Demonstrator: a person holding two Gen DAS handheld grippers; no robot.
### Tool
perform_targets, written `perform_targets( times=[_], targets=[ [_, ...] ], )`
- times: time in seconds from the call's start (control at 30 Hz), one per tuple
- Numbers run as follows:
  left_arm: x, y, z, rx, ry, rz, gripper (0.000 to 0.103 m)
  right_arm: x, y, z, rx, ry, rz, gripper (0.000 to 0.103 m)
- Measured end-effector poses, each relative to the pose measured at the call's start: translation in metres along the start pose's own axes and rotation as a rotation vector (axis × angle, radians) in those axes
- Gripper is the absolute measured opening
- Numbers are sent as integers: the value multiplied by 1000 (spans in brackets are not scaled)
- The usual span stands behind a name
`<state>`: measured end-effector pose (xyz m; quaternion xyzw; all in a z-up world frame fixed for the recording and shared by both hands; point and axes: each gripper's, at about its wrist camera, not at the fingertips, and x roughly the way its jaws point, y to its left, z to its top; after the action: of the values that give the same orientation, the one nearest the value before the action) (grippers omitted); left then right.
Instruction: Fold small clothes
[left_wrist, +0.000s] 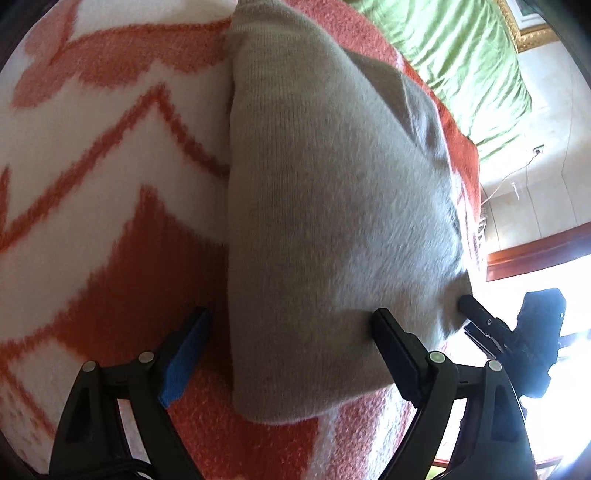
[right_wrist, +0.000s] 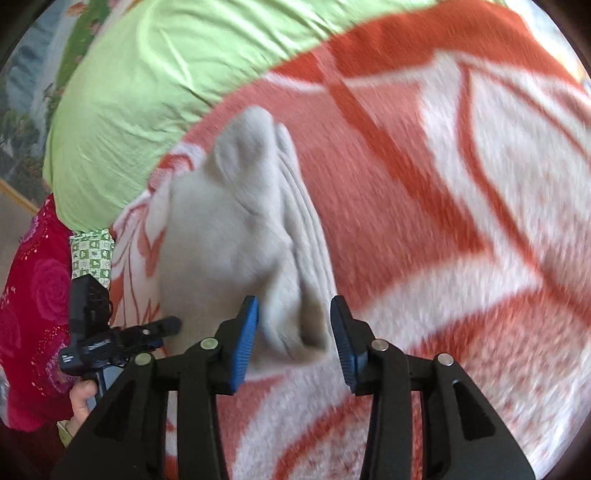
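A beige knitted garment (left_wrist: 332, 206) lies folded on the orange and white blanket (left_wrist: 110, 184). My left gripper (left_wrist: 290, 317) is open wide over its near end, the blue-padded finger (left_wrist: 184, 354) on the blanket beside it and the other finger on top of the knit. A finger (left_wrist: 476, 308) of the right gripper touches the garment's right edge. In the right wrist view the garment (right_wrist: 229, 229) is blurred. Its near corner sits between the pads of my right gripper (right_wrist: 294, 302), which is open with a gap at the right pad. The left gripper (right_wrist: 162, 326) shows at the garment's left.
Green bedding (right_wrist: 147, 92) lies bunched beyond the blanket (right_wrist: 443, 184). A person's red floral sleeve (right_wrist: 33, 295) and a hand (right_wrist: 81, 402) are at the left. Past the bed's edge are a pale floor with a cable (left_wrist: 517, 177) and a wooden frame (left_wrist: 535, 251).
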<state>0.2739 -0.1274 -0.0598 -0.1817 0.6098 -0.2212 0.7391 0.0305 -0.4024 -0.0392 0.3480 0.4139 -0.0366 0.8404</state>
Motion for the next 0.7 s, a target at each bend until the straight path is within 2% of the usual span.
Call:
perform_targets(
  times=[0.03, 0.07, 0.17, 0.33, 0.43, 0.47, 0.5, 0.53, 0.57, 0.6, 0.7],
  targets=[
    [2, 0, -1, -2, 4, 3, 89, 2, 0, -1, 0, 8, 12, 30],
    [3, 0, -1, -7, 9, 3, 89, 1, 1, -1, -8, 12, 9, 9],
    [6, -5, -2, 12, 9, 9, 89, -9, -2, 1, 7, -17, -16, 8],
    [13, -14, -5, 40, 24, 33, 89, 11, -3, -4, -78, 65, -126, 8],
    [3, -16, -1, 37, 1, 27, 89, -1, 13, 7, -115, 11, -126, 14],
    [-3, -16, 2, 32, -12, 23, 89, -5, 17, 10, -124, -5, -124, 20],
    [-8, -14, 5, 24, -26, 16, 89, -10, 22, 16, -134, -25, -120, 33],
    [-12, -11, 8, 17, -36, 11, 89, -12, 26, 20, -142, -45, -114, 41],
    [-16, -9, 13, 3, -48, 10, 89, -13, 30, 27, -149, -68, -105, 52],
    [-17, -7, 17, -8, -55, 9, 89, -11, 33, 34, -150, -82, -99, 59],
    [-16, 1, 35, -58, -68, 13, 89, 8, 36, 54, -147, -73, -65, 66]
  ],
)
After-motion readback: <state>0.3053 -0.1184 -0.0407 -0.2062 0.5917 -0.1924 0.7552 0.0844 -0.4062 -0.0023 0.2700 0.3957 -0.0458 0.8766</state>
